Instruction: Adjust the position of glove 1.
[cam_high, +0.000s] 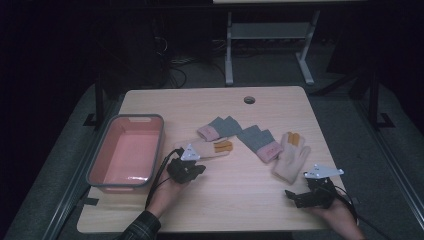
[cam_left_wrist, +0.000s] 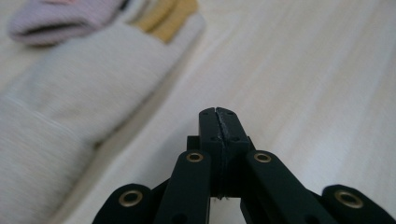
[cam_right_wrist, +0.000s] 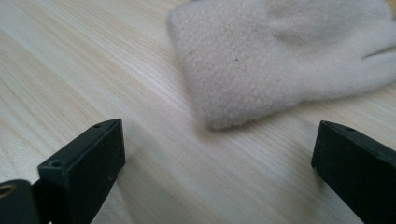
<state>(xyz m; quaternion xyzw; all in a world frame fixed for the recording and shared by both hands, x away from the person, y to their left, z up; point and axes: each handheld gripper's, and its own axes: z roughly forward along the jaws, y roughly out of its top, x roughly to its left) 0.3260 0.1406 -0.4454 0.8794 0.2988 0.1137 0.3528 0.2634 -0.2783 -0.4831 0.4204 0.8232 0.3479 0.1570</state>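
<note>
Presently, high view: four gloves are laid out on the wooden table (cam_high: 215, 200), none yet placed in the pink bin (cam_high: 127, 152), which is seen empty at the left. A cream glove with orange fingertips (cam_high: 212, 148) lies just beside the left gripper (cam_high: 196, 169); a grey glove with pink cuff (cam_high: 216, 127) lies behind it, touching it. A second grey glove (cam_high: 258, 141) and a second cream glove (cam_high: 291, 159) lie toward the right, near the right gripper (cam_high: 291, 195). Nothing is held by either gripper.

Left gripper view: the jaws are pressed together on nothing, above bare wood; the cream glove (cam_left_wrist: 74, 98) is seen at the left, apart from the tips.

Right gripper view: the jaws are spread wide, with the cuff of the second cream glove (cam_right_wrist: 261, 65) lying ahead of and between them, not yet touched.

Judged progress: sorting is at its start; all four gloves are left to be moved, the right-hand cream glove likely first
</note>
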